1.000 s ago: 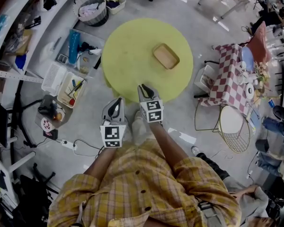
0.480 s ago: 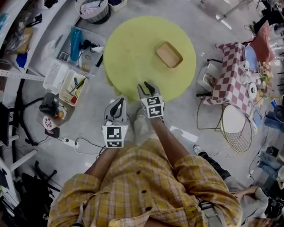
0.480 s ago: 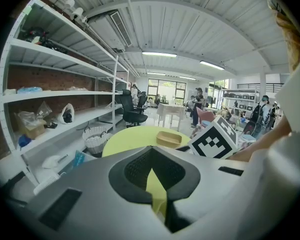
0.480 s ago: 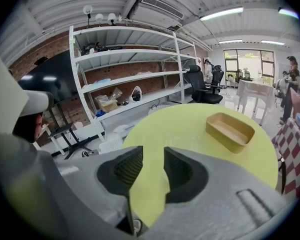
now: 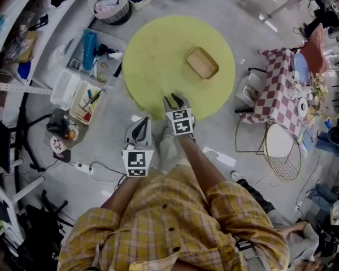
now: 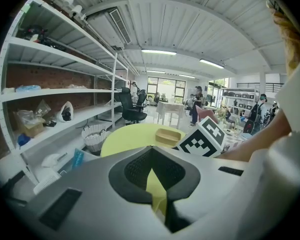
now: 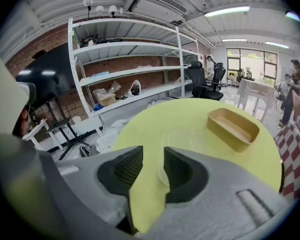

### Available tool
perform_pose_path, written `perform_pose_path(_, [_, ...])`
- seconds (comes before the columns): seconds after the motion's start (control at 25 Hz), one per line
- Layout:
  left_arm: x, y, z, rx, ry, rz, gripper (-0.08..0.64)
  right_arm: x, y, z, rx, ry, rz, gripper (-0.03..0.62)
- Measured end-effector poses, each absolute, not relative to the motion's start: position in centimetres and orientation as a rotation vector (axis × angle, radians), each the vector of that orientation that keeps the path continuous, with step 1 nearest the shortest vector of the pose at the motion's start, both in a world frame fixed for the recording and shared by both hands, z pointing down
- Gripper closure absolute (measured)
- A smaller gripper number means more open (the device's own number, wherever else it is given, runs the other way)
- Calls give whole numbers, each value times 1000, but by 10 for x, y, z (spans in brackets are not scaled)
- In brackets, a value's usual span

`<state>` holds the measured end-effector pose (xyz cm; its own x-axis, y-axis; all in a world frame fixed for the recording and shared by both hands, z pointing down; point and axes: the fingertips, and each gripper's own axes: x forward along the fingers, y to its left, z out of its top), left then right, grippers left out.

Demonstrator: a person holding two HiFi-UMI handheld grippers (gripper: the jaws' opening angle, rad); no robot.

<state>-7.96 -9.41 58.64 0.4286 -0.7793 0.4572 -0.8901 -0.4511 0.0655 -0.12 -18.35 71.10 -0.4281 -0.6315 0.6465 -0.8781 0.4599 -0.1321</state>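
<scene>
A round yellow table (image 5: 158, 61) stands on the grey floor in front of me. A tan oblong tray (image 5: 202, 62) lies empty on its right half, also seen in the left gripper view (image 6: 168, 137) and the right gripper view (image 7: 233, 128). My right gripper (image 5: 175, 99) hangs over the table's near edge with its jaws (image 7: 153, 154) a little apart and nothing between them. A faint clear round thing lies on the table (image 7: 190, 119) just beyond them. My left gripper (image 5: 139, 124) is lower left, off the table over the floor. Its jaw tips (image 6: 151, 149) touch and hold nothing.
A red-checked table (image 5: 279, 89) with small items and a round wire stool (image 5: 279, 151) stand to the right. White shelves (image 5: 22, 38), floor bins of tools (image 5: 87, 103), a laundry basket (image 5: 110, 4) and a cabled power strip (image 5: 82, 171) lie left. People stand far back.
The right gripper has moved forward to the table's near edge, and the table and tray look slightly closer. The left gripper has barely moved.
</scene>
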Motion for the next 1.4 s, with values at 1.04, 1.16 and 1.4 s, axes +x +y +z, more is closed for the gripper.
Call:
perform_pose_path(1.04, [-79, -100, 606, 2348, -1430, 575, 557, 0, -211, 759, 1244, -2104, 719, 469])
perform_pose_path(1.16, [-78, -101, 609, 2343, -1423, 576, 557, -2, -211, 760, 1230, -2098, 722, 471])
perform_pose_path(1.4, [-77, -104, 613, 2344, -1413, 585, 557, -2, -212, 773, 1206, -2078, 735, 471])
